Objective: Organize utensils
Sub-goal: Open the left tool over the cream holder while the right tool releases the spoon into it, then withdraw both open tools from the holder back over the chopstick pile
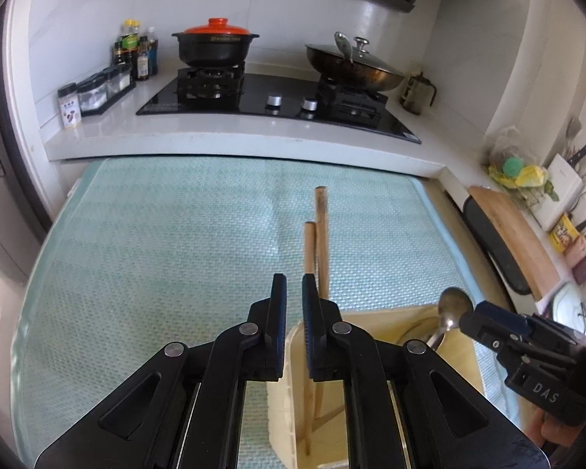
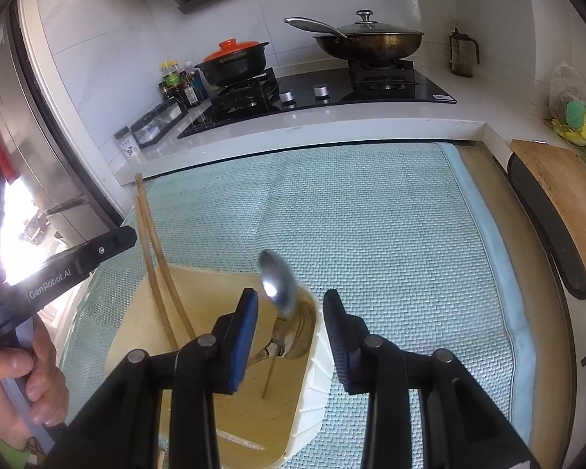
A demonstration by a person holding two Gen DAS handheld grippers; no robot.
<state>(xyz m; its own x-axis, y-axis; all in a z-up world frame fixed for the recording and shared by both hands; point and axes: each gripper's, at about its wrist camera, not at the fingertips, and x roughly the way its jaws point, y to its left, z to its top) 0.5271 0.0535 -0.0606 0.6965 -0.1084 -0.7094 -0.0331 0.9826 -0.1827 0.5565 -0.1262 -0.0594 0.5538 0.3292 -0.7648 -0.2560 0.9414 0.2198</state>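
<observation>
1. Left gripper [image 1: 293, 285]: jaws narrowly apart, holding nothing, above the cream holder [image 2: 312, 383].
2. Right gripper [image 2: 291, 303]: jaws apart, empty.
3. 2 chopsticks [image 1: 321, 230] and spoon [image 2: 279, 285] stand inside the holder.

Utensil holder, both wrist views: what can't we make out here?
- Utensil holder base: left wrist view, hidden behind the left gripper.
- Chopsticks lower ends: right wrist view, lost inside the holder behind the right gripper.
- Spoon handle: right wrist view, bowl blurred, handle sunk among other metal utensils, uncountable.
- Condiment bottles labels: too small.
</observation>
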